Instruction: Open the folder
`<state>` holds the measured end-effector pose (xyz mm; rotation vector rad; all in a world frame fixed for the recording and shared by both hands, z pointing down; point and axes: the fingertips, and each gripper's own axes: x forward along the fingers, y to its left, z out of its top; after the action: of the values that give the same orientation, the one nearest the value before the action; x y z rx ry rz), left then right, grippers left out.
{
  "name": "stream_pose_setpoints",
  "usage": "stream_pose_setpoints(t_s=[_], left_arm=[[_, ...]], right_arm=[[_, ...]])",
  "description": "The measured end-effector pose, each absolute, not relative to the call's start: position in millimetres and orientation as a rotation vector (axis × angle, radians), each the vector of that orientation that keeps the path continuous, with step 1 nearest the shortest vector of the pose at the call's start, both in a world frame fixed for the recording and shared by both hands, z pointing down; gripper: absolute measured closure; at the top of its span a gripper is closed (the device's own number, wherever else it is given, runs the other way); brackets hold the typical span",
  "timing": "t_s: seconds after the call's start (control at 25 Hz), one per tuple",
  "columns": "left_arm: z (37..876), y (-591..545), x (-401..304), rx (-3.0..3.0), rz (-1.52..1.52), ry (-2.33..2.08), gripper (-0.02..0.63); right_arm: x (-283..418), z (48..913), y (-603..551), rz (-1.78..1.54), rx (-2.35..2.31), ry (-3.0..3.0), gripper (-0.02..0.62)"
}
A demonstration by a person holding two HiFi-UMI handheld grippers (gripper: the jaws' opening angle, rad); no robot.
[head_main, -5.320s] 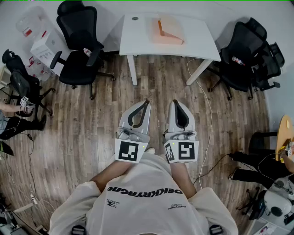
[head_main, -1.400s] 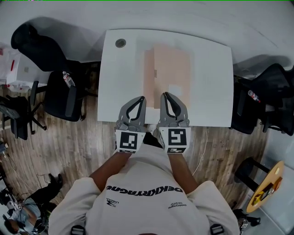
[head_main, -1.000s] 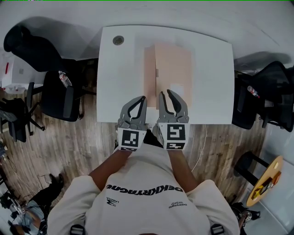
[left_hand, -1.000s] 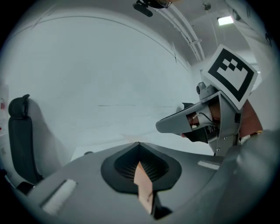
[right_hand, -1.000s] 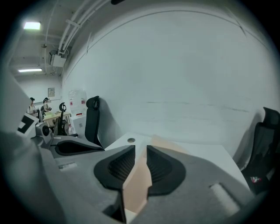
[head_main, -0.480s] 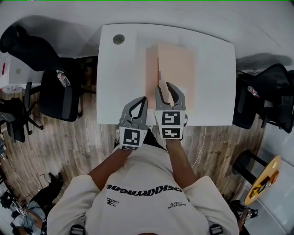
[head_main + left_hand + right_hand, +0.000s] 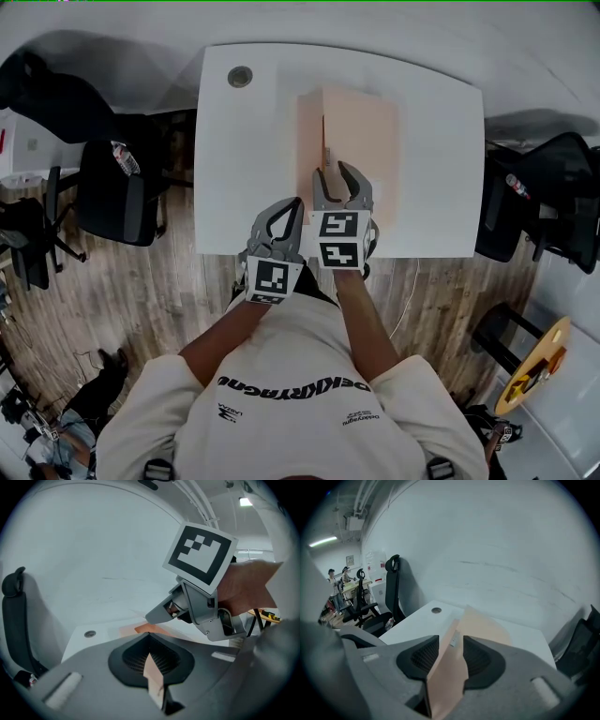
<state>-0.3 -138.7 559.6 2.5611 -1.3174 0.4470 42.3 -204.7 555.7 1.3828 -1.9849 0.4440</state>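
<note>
Folder (image 7: 361,131) lies flat on the counter (image 7: 239,159), long axis running away from the person, the same line the jaws point along. Right gripper (image 7: 339,176) is the nearer. It is over the folder's near end and angled down, with its jaws opening and pressing on nothing; peach card shows through the gap, and the cover's seam (image 7: 324,141) lies in line with it. Left gripper (image 7: 295,204) sits just left of the folder at the counter's near edge, jaws together at the tips and gripping nothing I can make out. Judgement: the cover edge lies ahead of and below the right jaws.

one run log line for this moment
right gripper: jaws opening, astride edge of peach card folder | left gripper: shut, near white table's edge | folder: on table
</note>
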Motion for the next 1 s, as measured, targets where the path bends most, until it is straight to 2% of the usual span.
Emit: stream_pose_setpoints(t_s=[0.56,1.0], left_arm=[[595,-135,16,2.542,0.507,-1.237,0.607],[630,-127,28,2.520,0.630,-1.153,0.607]], right_arm=[[46,576,-212,0.473,1.354,-1.944,0.451],[56,558,-209,0.455,1.388,-1.984,0.494]])
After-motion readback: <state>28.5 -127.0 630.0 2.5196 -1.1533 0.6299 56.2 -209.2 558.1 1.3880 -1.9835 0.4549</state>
